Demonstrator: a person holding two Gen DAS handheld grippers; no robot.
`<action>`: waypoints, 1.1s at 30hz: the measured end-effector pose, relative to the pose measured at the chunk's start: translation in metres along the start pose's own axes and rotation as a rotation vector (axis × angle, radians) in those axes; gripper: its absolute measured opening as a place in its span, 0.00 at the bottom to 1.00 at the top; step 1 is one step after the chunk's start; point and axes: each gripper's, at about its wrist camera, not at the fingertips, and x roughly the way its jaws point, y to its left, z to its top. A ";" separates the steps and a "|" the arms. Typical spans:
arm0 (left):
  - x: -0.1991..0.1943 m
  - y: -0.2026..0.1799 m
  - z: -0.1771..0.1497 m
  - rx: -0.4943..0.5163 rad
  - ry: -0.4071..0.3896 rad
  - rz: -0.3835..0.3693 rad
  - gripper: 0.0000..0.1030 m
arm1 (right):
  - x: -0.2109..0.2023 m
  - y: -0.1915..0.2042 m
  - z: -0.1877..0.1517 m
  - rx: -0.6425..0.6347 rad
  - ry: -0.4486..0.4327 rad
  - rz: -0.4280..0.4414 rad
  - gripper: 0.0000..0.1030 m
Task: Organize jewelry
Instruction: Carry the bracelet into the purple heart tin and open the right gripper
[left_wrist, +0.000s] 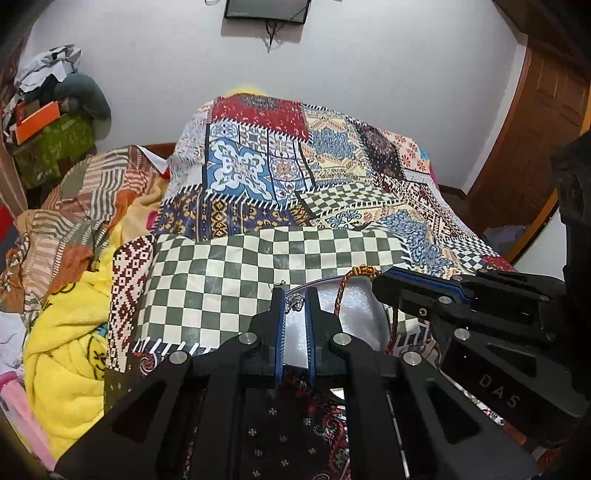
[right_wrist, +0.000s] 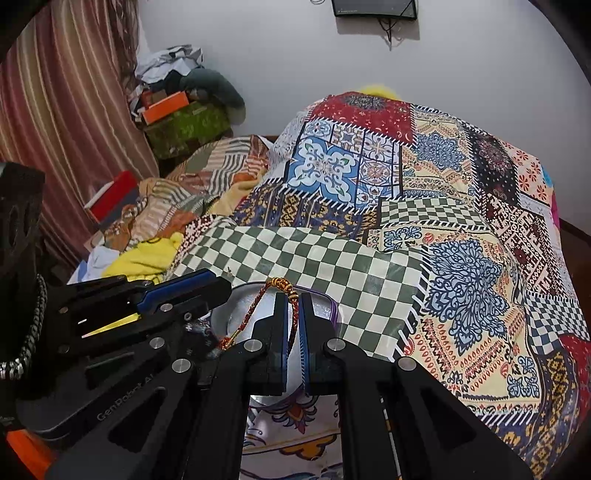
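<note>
1. Left gripper (left_wrist: 294, 301) low over the near edge of a silver tray (left_wrist: 360, 314), jaws drawn close, pinching a small silver trinket (left_wrist: 293, 302) at the fingertips; fine detail of the trinket too small to make out, perhaps a pendant or earring.
2. Right gripper (right_wrist: 293, 301) clenched on a braided red-and-gold cord bracelet (right_wrist: 291, 332), the cord running down between the two blue-lined fingers (right_wrist: 283, 332).
3. Gold beads (right_wrist: 280, 283) of the bracelet sitting above the fingertips, near the far rim of the tray (right_wrist: 236, 314); a loop of cord curving down to the left across the tray's shiny inside, ending in a small gold clasp.
4. From the left wrist view, the same bracelet (left_wrist: 341, 291) draped over the tray's far rim, beads (left_wrist: 365, 271) at the top, right gripper (left_wrist: 413, 286) closed just beside it.
5. Tray resting on a patchwork bedspread (right_wrist: 461, 258), on the green-and-cream checked panel (left_wrist: 221, 280); purple edge showing along the tray's right rim in the right wrist view.
6. Inside of the tray: bare reflective metal apart from the trailing cord; other contents, if any, hidden by the grippers.
7. Crumpled yellow blanket (left_wrist: 66, 332) to the left of the bedspread, well apart from the tray.
</note>
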 end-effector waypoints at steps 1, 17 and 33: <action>0.002 0.000 0.000 0.001 0.003 -0.002 0.08 | 0.001 -0.001 0.000 -0.001 0.005 0.000 0.05; 0.003 0.003 0.005 -0.011 0.031 -0.022 0.08 | 0.006 -0.001 0.000 -0.041 0.042 -0.017 0.19; -0.063 -0.024 0.009 0.071 -0.071 0.029 0.17 | -0.064 -0.002 -0.004 -0.004 -0.052 -0.050 0.19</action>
